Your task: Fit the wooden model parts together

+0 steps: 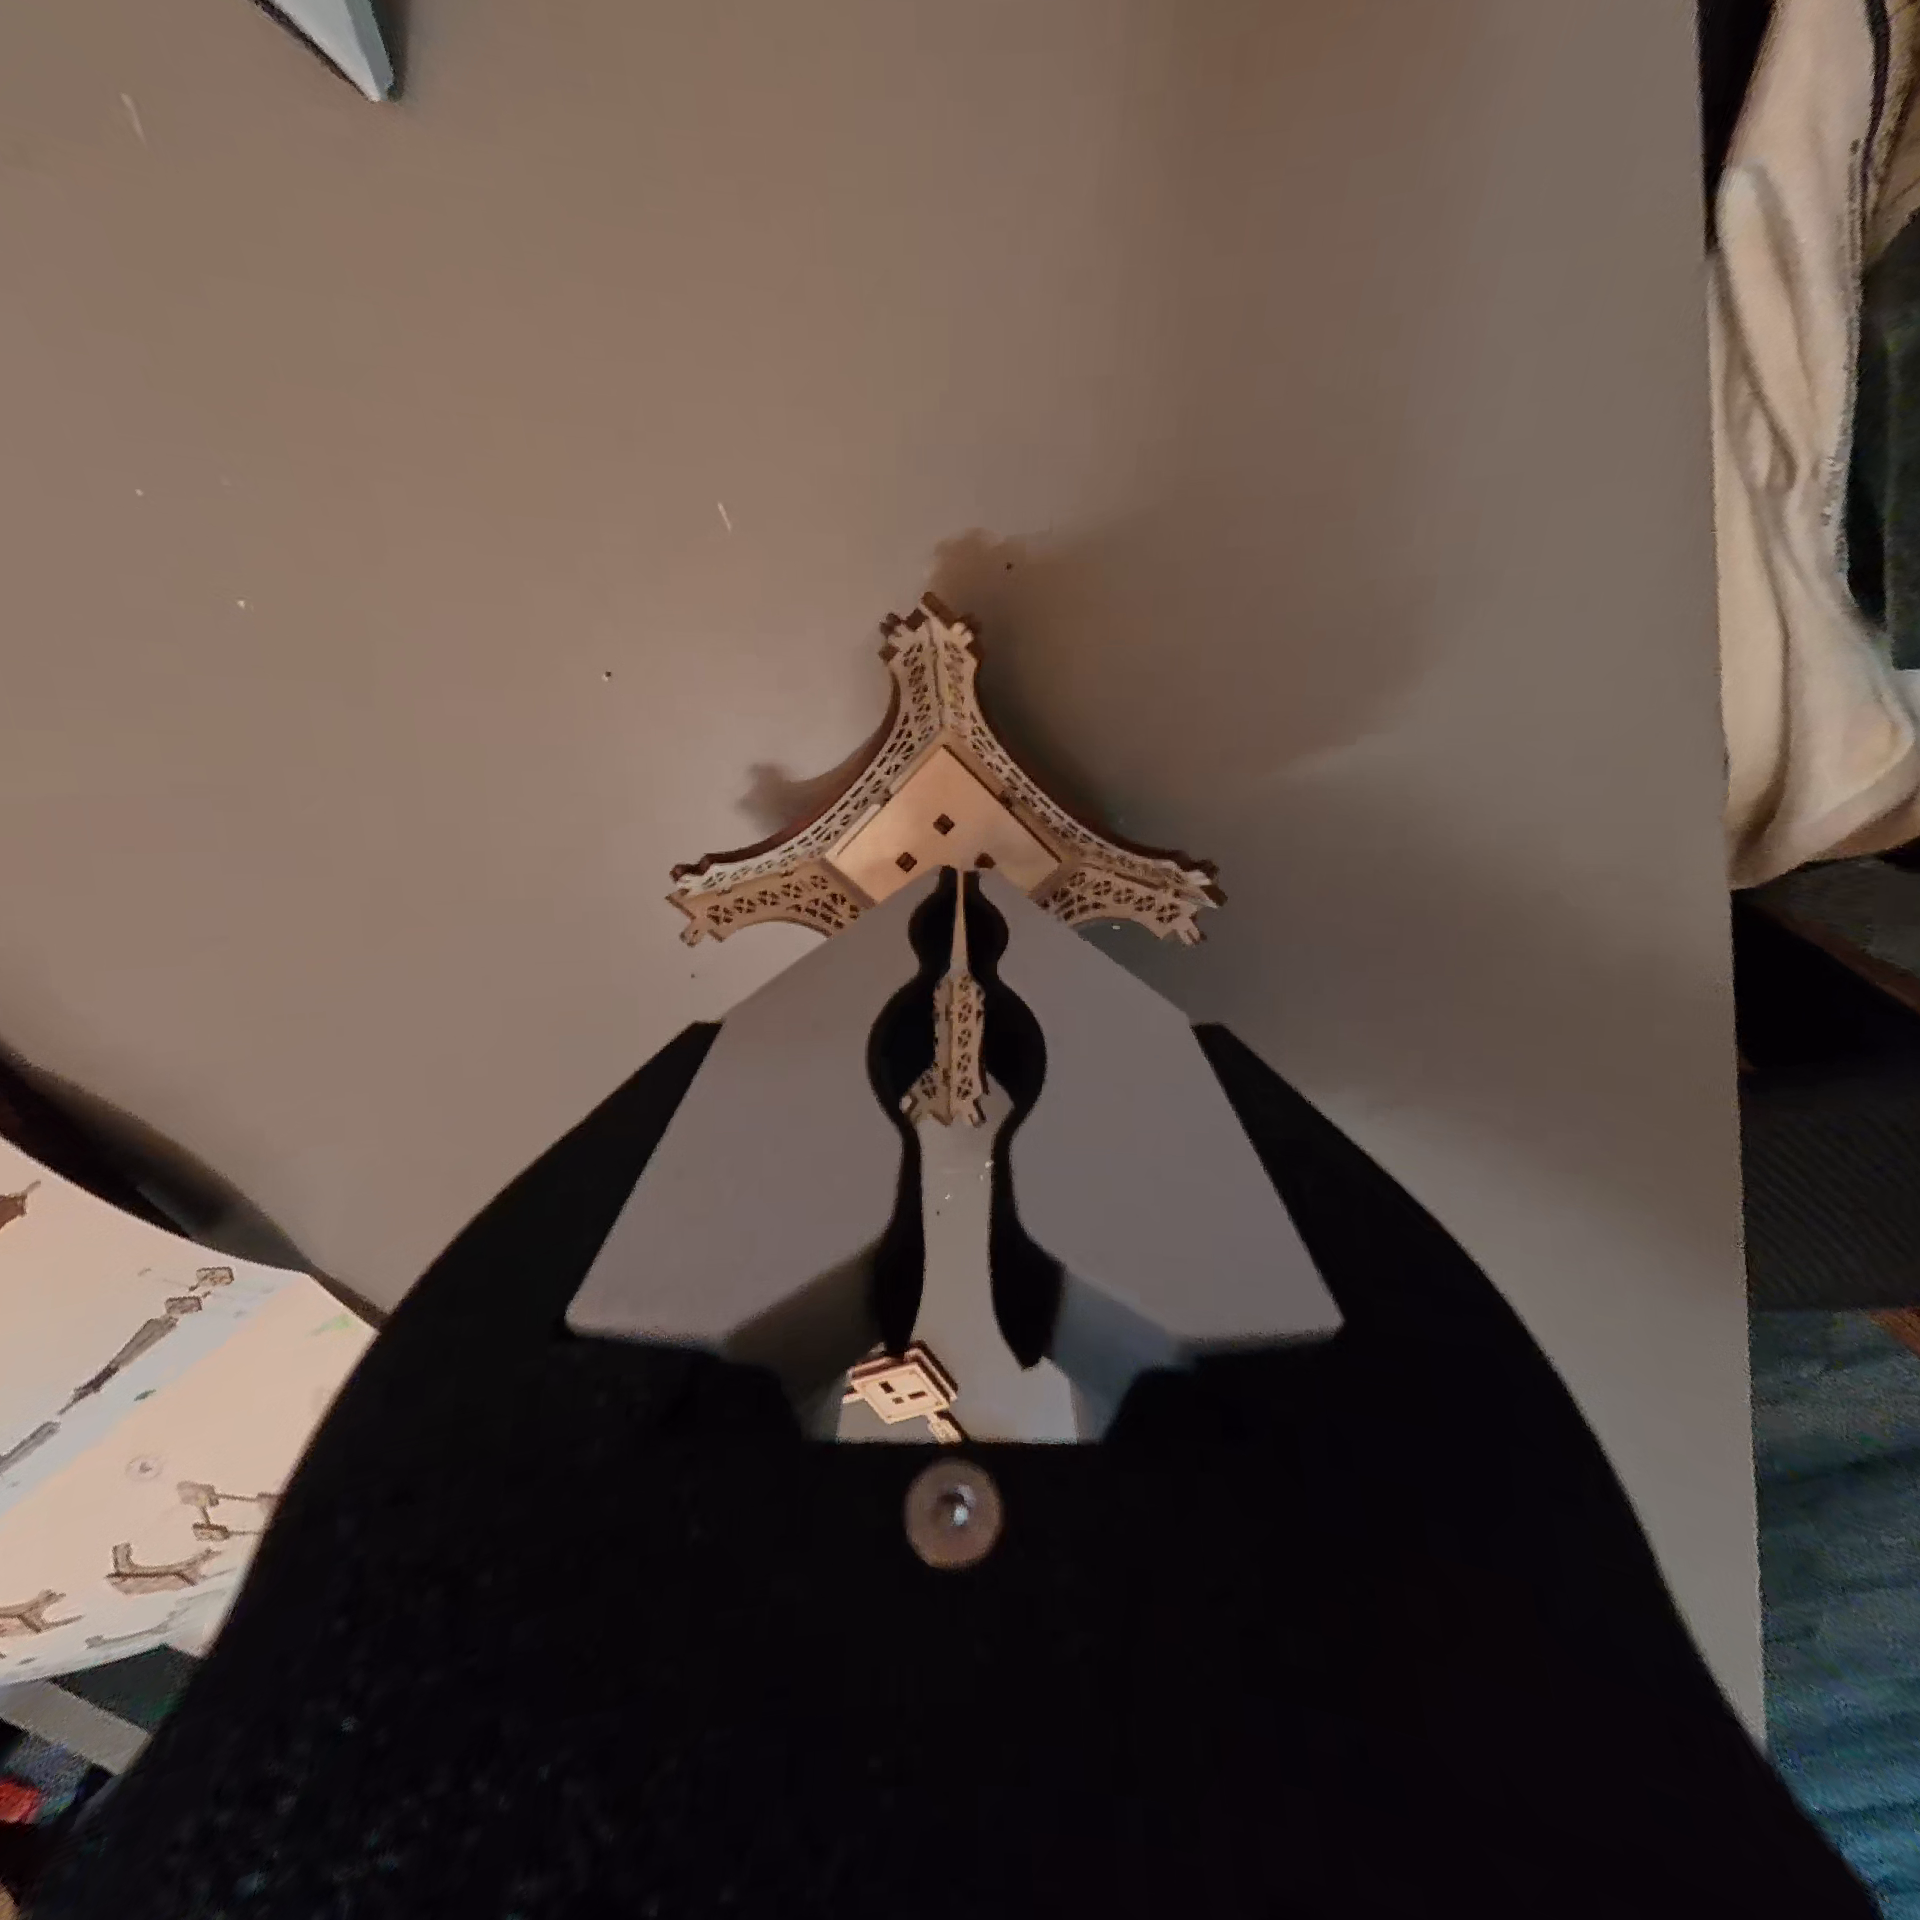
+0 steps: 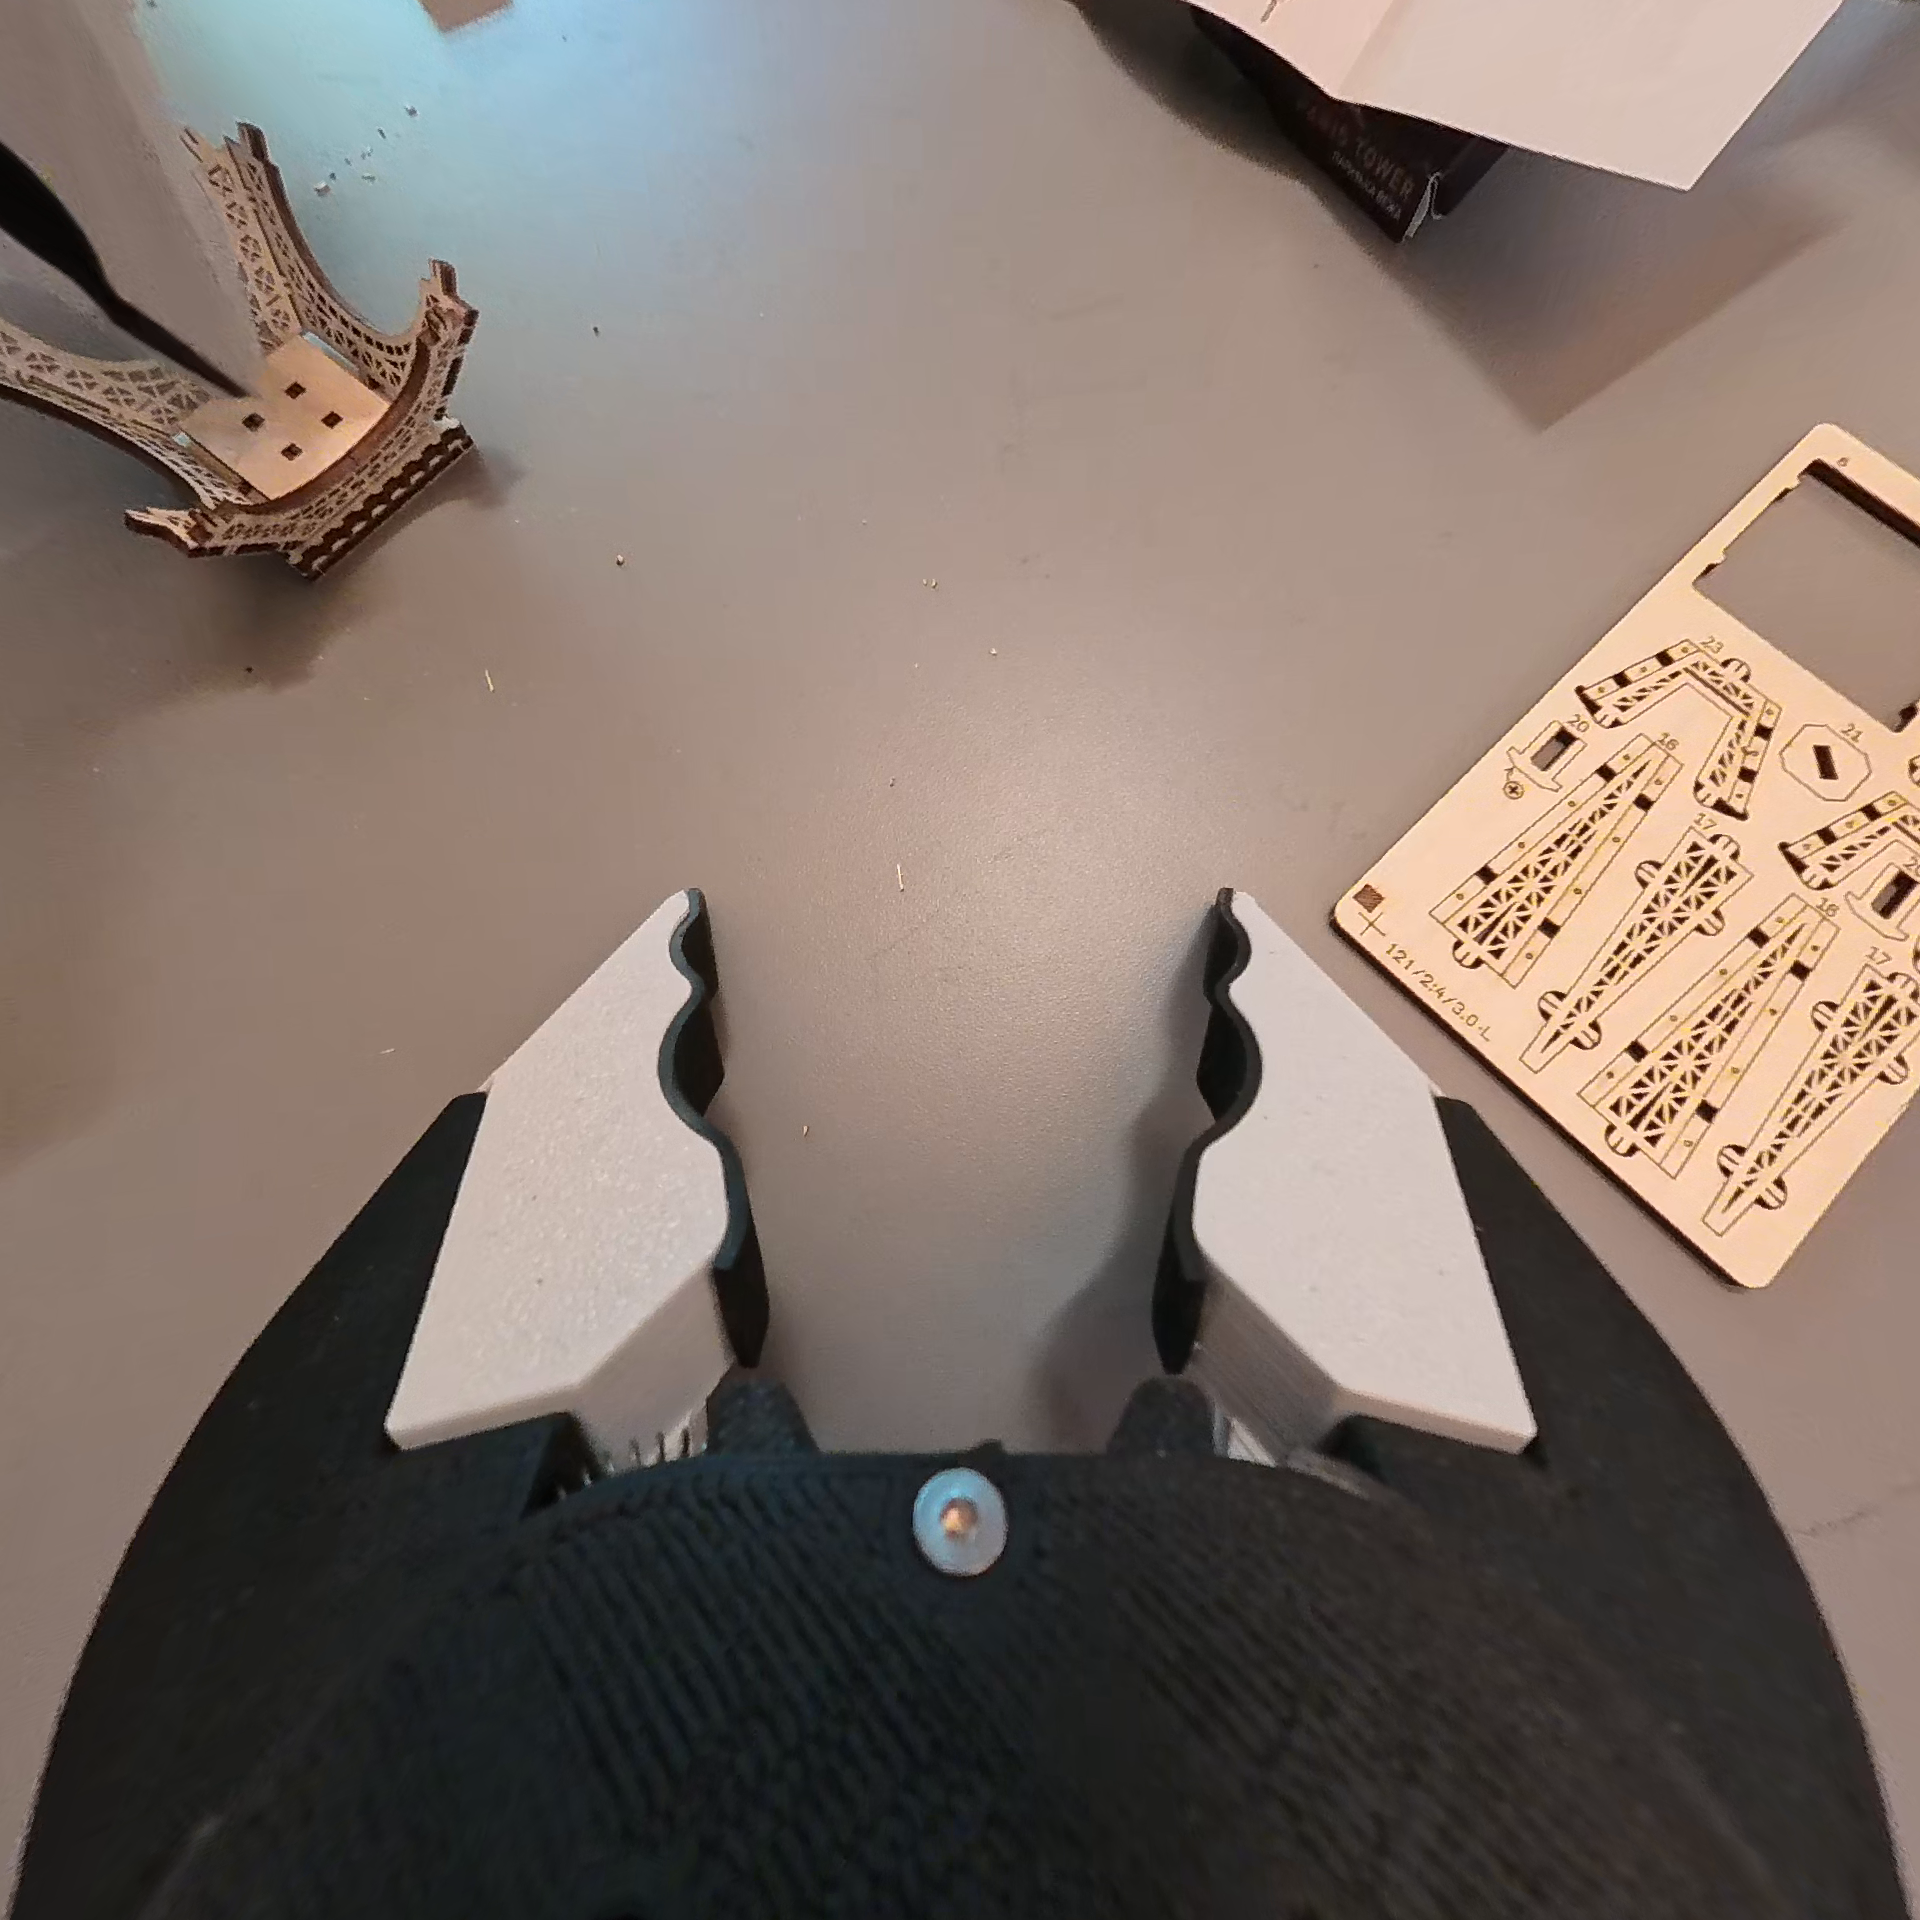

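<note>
Grey table [image 2: 935,644] takes up most of both views.

Right gripper [image 2: 961,914]: angled down at the table, hovering over bare surface, jaws spread wide, nothing between them. Grey fingers [image 2: 582,1174] with black wavy pads, black body behind.

Left gripper [image 1: 961,883]: pointing down over the base, jaws closed on a thin lattice strip [image 1: 961,1039]. The strip runs edge-on along the gap between the pads, narrow tip forward, wider end back toward the gripper body. Tip sits right at the near edge of the base's top plate; can't tell if it touches.

Base [image 1: 940,810]: four curved lattice legs splayed out, flat square plate with small square slots in the middle. Stands on the table. In the right wrist view the base [image 2: 301,416] is far left of the right gripper, well apart from it, with the left gripper's fingers coming down onto the plate.

Parts sheet [image 2: 1662,883]: flat on the table just right of the right gripper, lattice pieces uncut in it, one rectangular cut-out gone at the top.

Dark box [image 2: 1351,145] with a white sheet [image 2: 1558,73] over it, at the far edge.

Second printed sheet [image 1: 125,1455], lower left in the left wrist view.

Small slotted square piece [image 1: 899,1397] on the table, seen under the left gripper's fingers.

Wood crumbs scattered near the base.
</note>
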A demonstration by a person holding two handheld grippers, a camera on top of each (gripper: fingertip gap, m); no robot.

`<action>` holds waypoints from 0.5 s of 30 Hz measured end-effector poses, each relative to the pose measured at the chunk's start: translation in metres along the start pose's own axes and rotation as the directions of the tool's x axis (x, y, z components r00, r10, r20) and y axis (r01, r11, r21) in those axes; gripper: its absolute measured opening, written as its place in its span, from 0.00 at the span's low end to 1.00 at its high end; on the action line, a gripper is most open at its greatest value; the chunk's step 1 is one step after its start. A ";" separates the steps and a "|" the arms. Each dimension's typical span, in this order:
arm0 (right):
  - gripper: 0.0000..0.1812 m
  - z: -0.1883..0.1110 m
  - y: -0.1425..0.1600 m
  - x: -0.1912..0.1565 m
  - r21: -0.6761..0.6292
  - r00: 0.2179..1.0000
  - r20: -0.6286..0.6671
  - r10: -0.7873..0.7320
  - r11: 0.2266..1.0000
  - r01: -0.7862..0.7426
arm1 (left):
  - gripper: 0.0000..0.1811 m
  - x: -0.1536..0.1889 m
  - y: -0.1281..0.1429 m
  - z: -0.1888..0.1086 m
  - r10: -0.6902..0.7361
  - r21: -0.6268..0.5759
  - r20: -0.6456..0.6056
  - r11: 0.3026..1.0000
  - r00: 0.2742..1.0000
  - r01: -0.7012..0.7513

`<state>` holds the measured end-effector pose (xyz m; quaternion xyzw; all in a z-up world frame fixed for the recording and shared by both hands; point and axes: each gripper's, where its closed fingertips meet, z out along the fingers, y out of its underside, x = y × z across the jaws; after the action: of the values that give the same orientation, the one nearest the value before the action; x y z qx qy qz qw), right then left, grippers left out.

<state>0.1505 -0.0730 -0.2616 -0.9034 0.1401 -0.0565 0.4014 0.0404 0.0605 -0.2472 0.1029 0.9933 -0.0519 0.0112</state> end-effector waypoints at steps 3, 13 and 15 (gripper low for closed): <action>0.51 0.000 0.000 0.000 0.001 1.000 0.001 0.002 1.000 -0.002 | 0.02 0.000 0.001 0.000 -0.023 0.001 0.006 1.000 1.000 0.023; 0.51 0.000 0.000 0.000 0.002 1.000 0.002 0.004 1.000 -0.004 | 0.00 0.001 -0.002 0.000 -0.029 0.017 -0.009 0.999 1.000 0.029; 0.51 0.000 0.000 0.000 0.002 1.000 0.002 0.004 1.000 -0.004 | 0.00 0.001 -0.001 0.000 -0.029 0.010 -0.013 1.000 0.999 0.029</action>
<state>0.1506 -0.0731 -0.2612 -0.9028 0.1415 -0.0548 0.4024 0.0392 0.0594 -0.2472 0.0887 0.9944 -0.0566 0.0036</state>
